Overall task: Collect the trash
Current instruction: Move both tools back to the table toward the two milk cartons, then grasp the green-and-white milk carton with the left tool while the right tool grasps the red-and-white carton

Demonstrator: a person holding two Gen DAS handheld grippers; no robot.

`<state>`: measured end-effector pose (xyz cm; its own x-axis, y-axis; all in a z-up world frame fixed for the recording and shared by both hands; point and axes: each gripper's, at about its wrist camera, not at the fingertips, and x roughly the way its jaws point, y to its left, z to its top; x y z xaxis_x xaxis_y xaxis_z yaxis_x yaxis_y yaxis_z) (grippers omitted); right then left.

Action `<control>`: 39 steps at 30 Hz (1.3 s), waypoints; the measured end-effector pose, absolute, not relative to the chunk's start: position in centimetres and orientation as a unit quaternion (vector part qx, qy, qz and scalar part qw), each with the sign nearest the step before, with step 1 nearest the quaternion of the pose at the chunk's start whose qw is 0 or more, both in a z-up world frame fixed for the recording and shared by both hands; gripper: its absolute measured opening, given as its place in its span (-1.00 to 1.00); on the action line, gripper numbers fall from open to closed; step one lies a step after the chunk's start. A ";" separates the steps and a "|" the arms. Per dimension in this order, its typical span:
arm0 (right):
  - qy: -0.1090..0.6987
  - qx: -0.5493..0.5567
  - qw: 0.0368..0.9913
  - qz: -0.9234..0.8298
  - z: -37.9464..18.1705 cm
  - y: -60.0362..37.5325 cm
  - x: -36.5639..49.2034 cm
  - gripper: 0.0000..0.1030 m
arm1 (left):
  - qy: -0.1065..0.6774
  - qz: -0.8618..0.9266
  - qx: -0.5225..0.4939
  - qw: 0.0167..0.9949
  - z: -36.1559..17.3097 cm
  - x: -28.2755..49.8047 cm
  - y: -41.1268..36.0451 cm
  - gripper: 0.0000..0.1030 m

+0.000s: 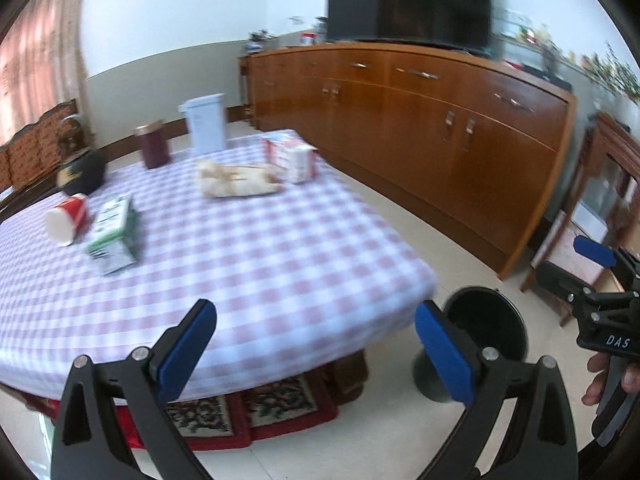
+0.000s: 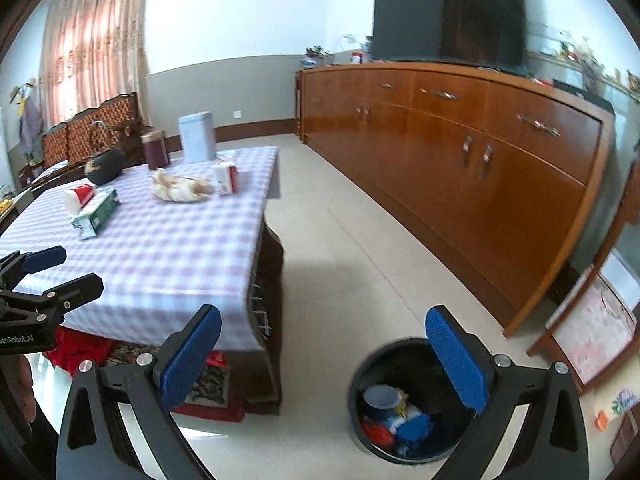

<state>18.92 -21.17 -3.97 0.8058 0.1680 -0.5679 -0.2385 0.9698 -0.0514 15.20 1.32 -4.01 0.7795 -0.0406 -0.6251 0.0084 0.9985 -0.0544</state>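
Both grippers, left point(image 1: 316, 344) and right point(image 2: 324, 356), hang spread wide and empty beside the round black plastic bin point(image 2: 400, 400), already part-filled. Next likely target: the tipped red-and-white paper cup point(image 1: 68, 218) on the checked tablecloth point(image 1: 260, 256), needing a reach across.

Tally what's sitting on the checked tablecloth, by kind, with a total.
Cartons: 2, green carton, red-and-white carton
Paper cups: 1, red cup
Canisters: 2, maroon canister, white canister
Crumpled wrappers: 1, wrapper
Black pots: 1, pot
Total: 7
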 end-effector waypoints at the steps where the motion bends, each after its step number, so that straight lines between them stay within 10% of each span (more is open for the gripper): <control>1: 0.286 -0.060 0.950 0.106 -3.8 -20.5 19.0 1.00 | 0.330 -0.004 -0.027 0.944 -3.9 15.1 2.2 0.94; 39: 0.338 -0.083 0.914 0.210 -5.4 -4.4 33.0 1.00 | 0.360 0.165 -0.119 0.910 -7.4 23.6 20.3 0.84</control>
